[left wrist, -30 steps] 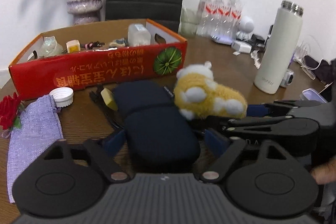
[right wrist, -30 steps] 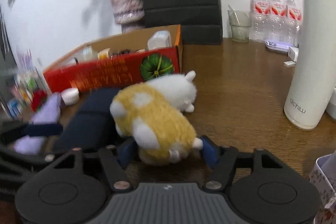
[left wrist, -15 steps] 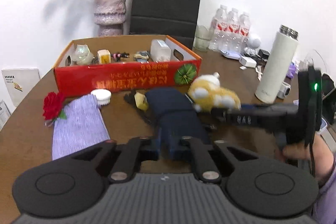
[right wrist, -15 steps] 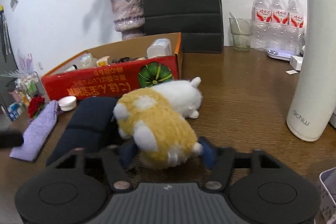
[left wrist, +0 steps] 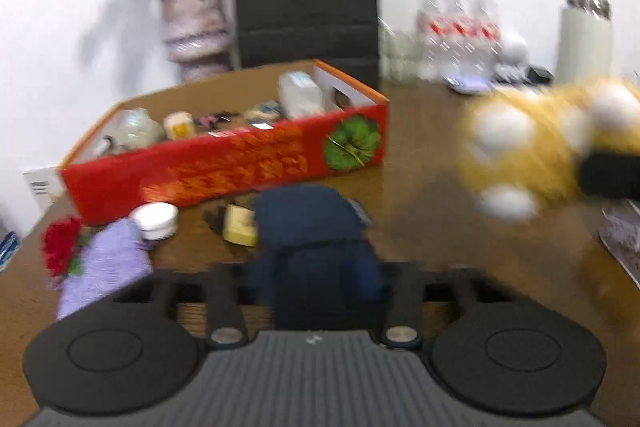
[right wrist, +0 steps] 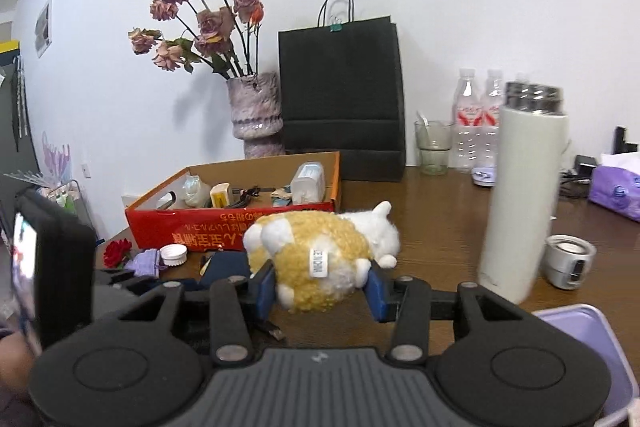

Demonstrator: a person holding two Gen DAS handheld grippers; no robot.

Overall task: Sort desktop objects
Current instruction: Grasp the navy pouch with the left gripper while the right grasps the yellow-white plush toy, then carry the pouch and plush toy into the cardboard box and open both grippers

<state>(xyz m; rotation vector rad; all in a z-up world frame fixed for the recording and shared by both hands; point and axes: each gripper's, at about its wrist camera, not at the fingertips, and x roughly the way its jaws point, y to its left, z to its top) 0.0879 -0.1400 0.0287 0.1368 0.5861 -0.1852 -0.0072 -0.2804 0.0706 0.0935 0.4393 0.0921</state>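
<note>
A yellow and white plush toy (right wrist: 316, 247) sits between the blue pads of my right gripper (right wrist: 320, 285). The jaws are closing, the pads press into its sides, and it hangs above the table. In the left wrist view the plush toy (left wrist: 532, 147) floats blurred at the right. A navy pouch (left wrist: 312, 227) lies ahead of my left gripper (left wrist: 316, 287), which is shut on its near end; the pouch hides the fingertips. Behind stands the red cardboard box (left wrist: 224, 171) holding several small items.
On the brown table lie a lilac cloth bag (left wrist: 104, 267), a red rose (left wrist: 60, 247), a white cap (left wrist: 154, 219) and a yellow block (left wrist: 240, 227). A tall white flask (right wrist: 520, 195), a vase (right wrist: 256, 115), a black paper bag (right wrist: 340, 99) and a lilac tray (right wrist: 584, 339) stand around.
The right gripper has risen with the plush toy, lifting it off the table. The left jaws have shut on the near end of the navy pouch.
</note>
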